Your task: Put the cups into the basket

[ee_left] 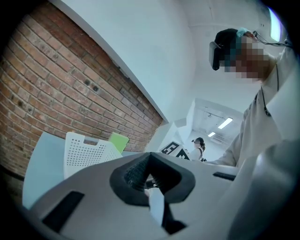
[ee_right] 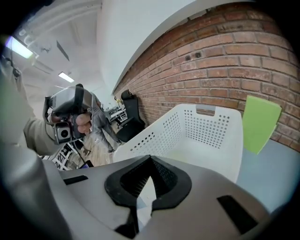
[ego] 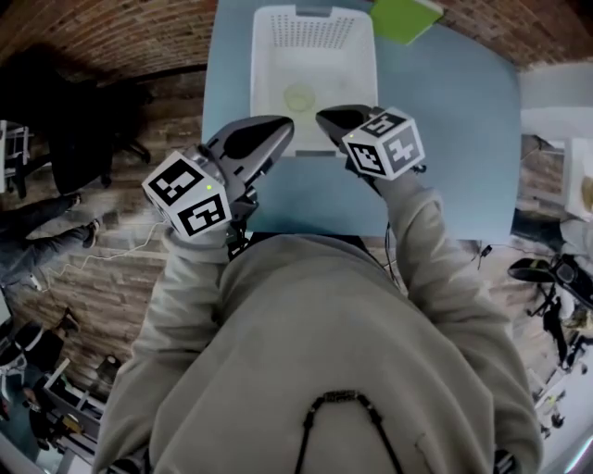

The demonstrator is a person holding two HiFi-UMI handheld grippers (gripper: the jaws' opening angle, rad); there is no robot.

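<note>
Holding the left gripper (ego: 278,130) and right gripper (ego: 326,117) closed and empty at the basket's (ego: 267,56) near rim, I am likely risking shoving it toward the desk's (ego: 445,139) far edge.

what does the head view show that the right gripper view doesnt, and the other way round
Only the head view: a look straight down into the basket, where a pale round cup lies on its floor, and the left gripper seen from above.

Only the right gripper view: the right gripper close up, jaws shut on nothing, a person in the background holding a device, and ceiling lights.

Both: the white basket, the green sheet beyond it and the blue table.
</note>
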